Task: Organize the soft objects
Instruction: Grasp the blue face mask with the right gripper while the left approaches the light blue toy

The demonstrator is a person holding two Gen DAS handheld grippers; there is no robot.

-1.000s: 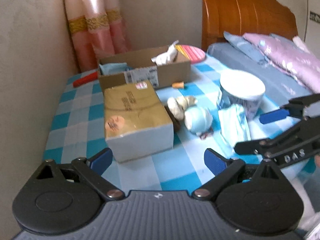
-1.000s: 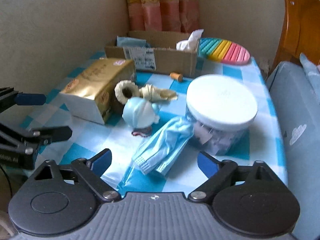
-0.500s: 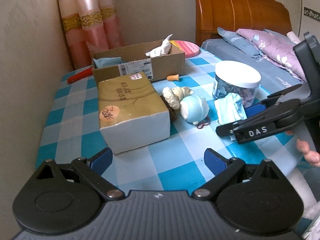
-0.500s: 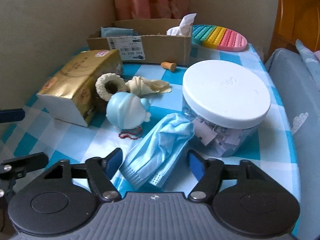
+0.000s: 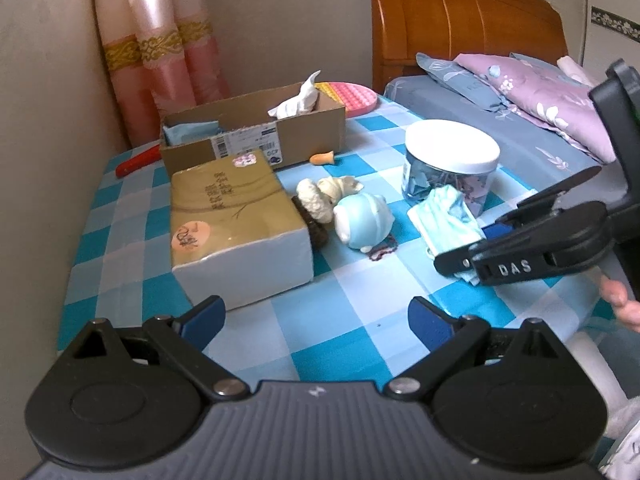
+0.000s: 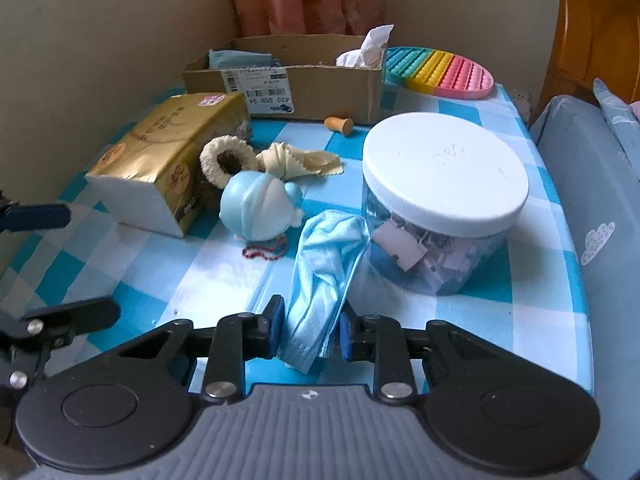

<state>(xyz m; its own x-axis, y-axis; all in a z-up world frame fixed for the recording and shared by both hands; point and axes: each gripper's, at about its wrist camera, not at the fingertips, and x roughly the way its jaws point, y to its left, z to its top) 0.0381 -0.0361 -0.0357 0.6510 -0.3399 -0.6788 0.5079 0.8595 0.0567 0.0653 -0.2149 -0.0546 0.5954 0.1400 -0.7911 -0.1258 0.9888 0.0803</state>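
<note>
A blue face mask [image 6: 326,264] lies on the checked tablecloth beside a clear jar. My right gripper [image 6: 311,330] has its jaws closed in on the mask's near end, with the pads touching it on both sides; it also shows in the left wrist view [image 5: 472,246] over the mask [image 5: 446,216]. My left gripper [image 5: 316,318] is open and empty above the table's near edge, in front of a gold tissue pack [image 5: 232,220]. A blue soft toy [image 6: 260,210], a cream scrunchie [image 6: 222,158] and a cream cloth [image 6: 300,162] lie mid-table. A cardboard box [image 6: 296,80] holding tissue stands at the back.
A clear jar with a white lid [image 6: 444,176] stands right of the mask. A rainbow pop mat [image 6: 440,70], a small orange stopper [image 6: 339,125] and a red tool [image 5: 136,162] lie near the box. A bed with pillows [image 5: 532,84] borders the table on the right; a wall on the left.
My right gripper moved forward over the mask and its jaws closed from wide open onto the mask's near end. The left gripper stayed open and nearly still.
</note>
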